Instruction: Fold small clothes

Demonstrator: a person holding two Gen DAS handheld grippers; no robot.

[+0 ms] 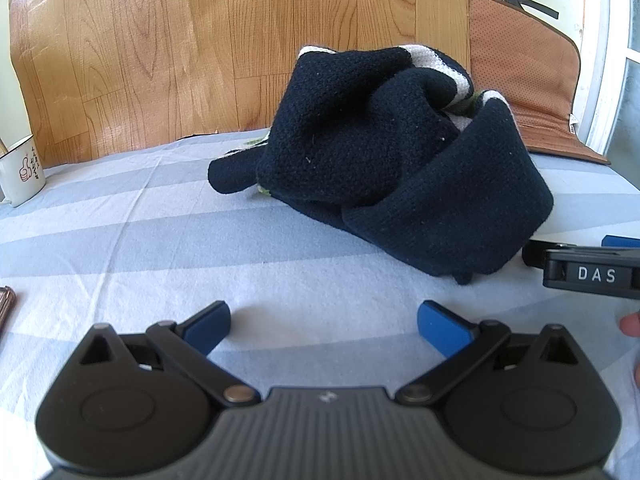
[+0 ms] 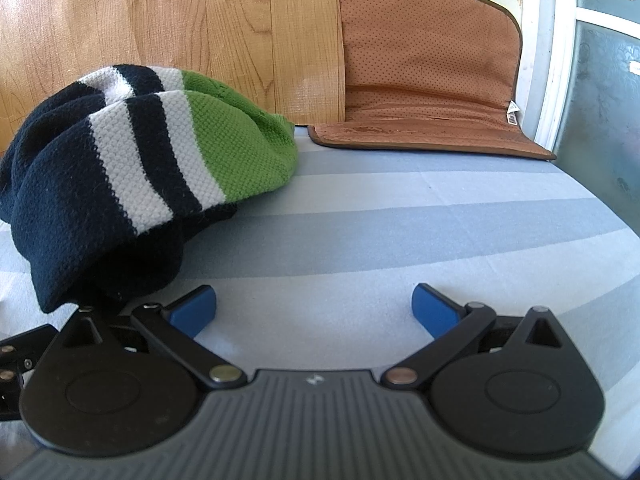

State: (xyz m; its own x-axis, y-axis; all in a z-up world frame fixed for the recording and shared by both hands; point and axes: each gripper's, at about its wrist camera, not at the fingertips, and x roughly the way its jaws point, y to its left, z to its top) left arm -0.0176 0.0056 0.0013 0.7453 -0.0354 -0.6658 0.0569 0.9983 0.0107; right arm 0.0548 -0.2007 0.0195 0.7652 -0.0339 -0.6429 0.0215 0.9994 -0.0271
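Observation:
A crumpled knit garment, navy with white and green stripes (image 1: 372, 152), lies in a heap on the striped blue-grey cloth (image 1: 160, 240). In the right wrist view the garment (image 2: 132, 168) sits to the left, its green part toward the back. My left gripper (image 1: 324, 326) is open and empty, a short way in front of the heap. My right gripper (image 2: 314, 308) is open and empty, just right of the heap's near edge. The right gripper's body also shows at the right edge of the left wrist view (image 1: 592, 272).
A white enamel mug (image 1: 22, 170) stands at the far left. A brown perforated pad (image 2: 424, 80) leans against the wood-grain panel (image 1: 200, 40) at the back right. A window frame (image 2: 560, 60) lies at the right.

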